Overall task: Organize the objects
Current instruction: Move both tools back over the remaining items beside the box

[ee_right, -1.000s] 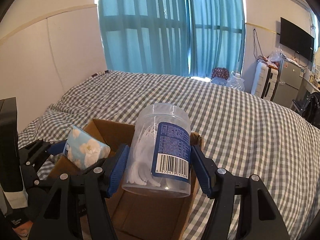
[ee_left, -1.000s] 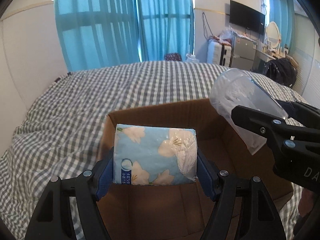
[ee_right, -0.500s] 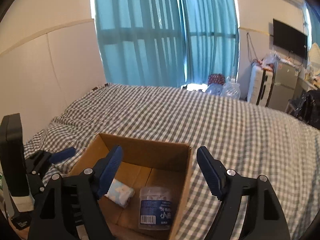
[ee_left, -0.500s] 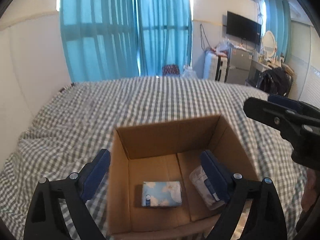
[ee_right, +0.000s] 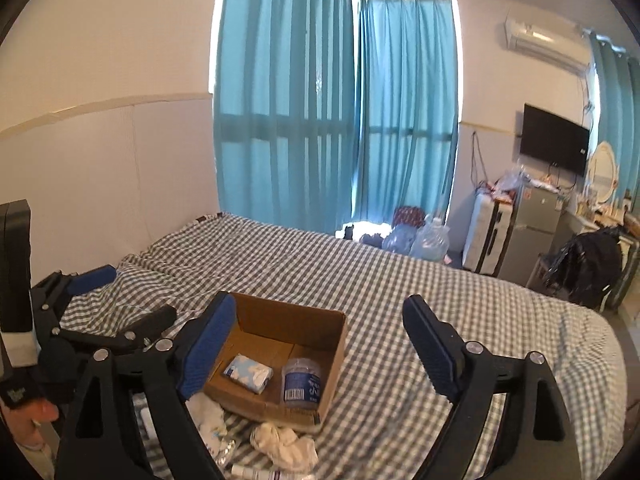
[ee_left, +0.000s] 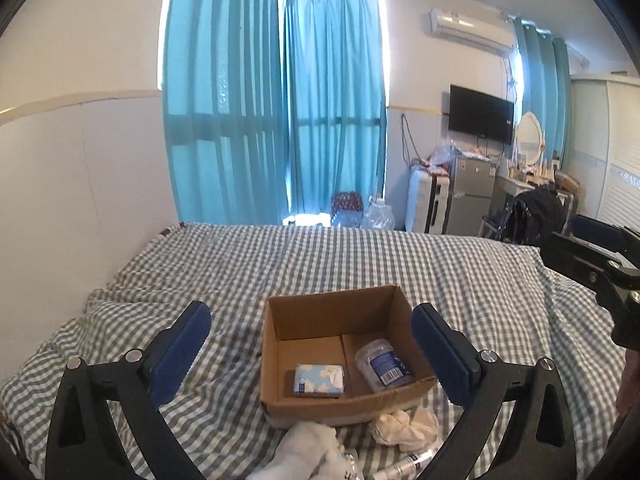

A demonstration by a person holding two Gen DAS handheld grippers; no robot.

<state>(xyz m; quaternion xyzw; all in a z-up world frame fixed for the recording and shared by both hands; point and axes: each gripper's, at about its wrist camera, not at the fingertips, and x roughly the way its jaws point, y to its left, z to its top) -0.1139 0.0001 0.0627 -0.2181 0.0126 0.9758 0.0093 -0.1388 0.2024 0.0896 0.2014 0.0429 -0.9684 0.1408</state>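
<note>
Both sets of fingers gaped wide, empty: left gripper (ee_left: 310,350), right gripper (ee_right: 320,346). Crumpled white cloth (ee_right: 286,442) lay near, below box (ee_right: 336,344), nearer right gripper.

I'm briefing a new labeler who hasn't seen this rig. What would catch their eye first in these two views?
Probably the open cardboard box on the checked bedspread, holding a floral tissue pack on its left and a clear jar lying on its right. Next, the left claw and right claw, both open and empty above it. White crumpled cloths lie just in front of the box.
</note>
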